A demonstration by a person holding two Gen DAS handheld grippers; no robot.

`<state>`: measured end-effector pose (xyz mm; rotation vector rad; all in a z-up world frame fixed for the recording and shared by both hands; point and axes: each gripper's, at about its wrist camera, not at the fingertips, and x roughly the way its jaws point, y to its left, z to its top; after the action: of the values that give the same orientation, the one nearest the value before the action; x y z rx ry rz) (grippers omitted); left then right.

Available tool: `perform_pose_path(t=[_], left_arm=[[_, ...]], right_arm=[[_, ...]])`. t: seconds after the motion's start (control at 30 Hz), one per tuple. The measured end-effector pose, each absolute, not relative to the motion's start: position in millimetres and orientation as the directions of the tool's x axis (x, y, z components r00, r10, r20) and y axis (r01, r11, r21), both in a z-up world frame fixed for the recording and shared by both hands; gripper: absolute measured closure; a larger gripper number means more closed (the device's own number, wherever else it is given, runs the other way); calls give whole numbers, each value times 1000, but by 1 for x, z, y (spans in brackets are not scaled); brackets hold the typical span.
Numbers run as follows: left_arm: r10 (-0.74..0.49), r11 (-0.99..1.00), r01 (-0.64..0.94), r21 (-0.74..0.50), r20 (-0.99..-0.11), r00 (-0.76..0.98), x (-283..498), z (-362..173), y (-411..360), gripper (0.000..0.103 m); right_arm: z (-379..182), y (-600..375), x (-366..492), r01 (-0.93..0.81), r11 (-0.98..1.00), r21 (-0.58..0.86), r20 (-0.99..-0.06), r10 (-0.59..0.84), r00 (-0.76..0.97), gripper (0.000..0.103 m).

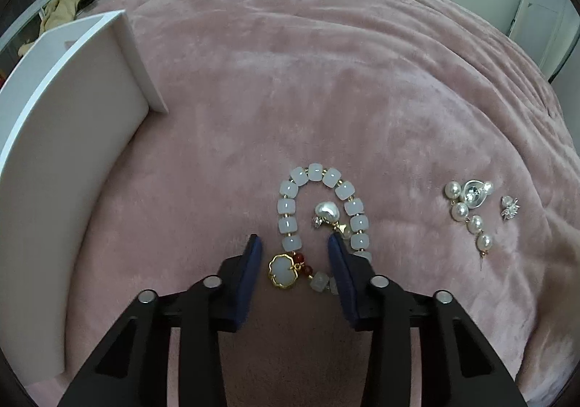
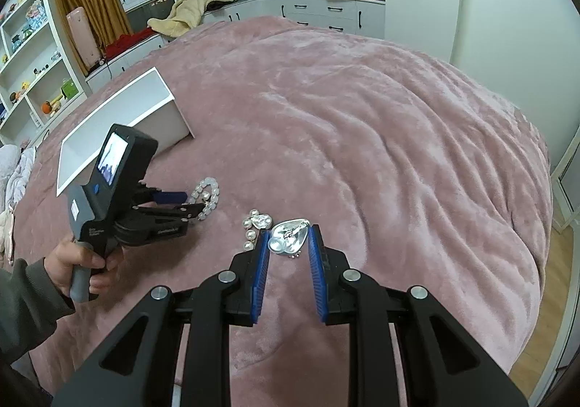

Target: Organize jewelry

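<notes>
A white bead bracelet (image 1: 319, 214) with a gold-rimmed pendant (image 1: 282, 271) lies on the pink blanket. My left gripper (image 1: 294, 242) is open, its blue pads either side of the bracelet's near end; a baroque pearl charm (image 1: 326, 214) lies inside the loop. A pearl drop earring (image 1: 469, 216) and a small silver piece (image 1: 510, 207) lie to the right. In the right wrist view my right gripper (image 2: 289, 236) is open around a silver heart-shaped piece (image 2: 290, 238); the pearl earring (image 2: 253, 225) lies just left. The left gripper (image 2: 170, 202) sits over the bracelet (image 2: 208, 196).
A white open box (image 1: 54, 138) stands on the blanket at the left, also shown in the right wrist view (image 2: 123, 124). The pink blanket (image 2: 362, 124) covers the bed. Shelves, a window seat with clothes and cabinets lie beyond.
</notes>
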<state>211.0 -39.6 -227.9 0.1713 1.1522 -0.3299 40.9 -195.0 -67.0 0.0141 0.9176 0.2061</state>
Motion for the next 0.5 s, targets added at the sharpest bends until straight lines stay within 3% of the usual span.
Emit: perform_pose_path(t=[0.03, 0.4, 0.47, 0.5], left_arm=[[-179, 940, 338, -51, -916, 358, 212, -226, -37, 79], [-221, 938, 338, -73, -879, 423, 207, -182, -21, 81], [-225, 937, 341, -70, -870, 438, 206, -170, -19, 97], [-229, 937, 341, -73, -866, 445, 208, -164, -18, 97]], right_arm=[[-67, -195, 41, -169, 981, 99, -787, 181, 590, 81], [-62, -190, 41, -179, 979, 102, -776, 191, 602, 81], [-61, -189, 42, -181, 978, 101, -774, 191, 603, 81], [-59, -188, 43, -180, 979, 99, -773, 190, 605, 81]])
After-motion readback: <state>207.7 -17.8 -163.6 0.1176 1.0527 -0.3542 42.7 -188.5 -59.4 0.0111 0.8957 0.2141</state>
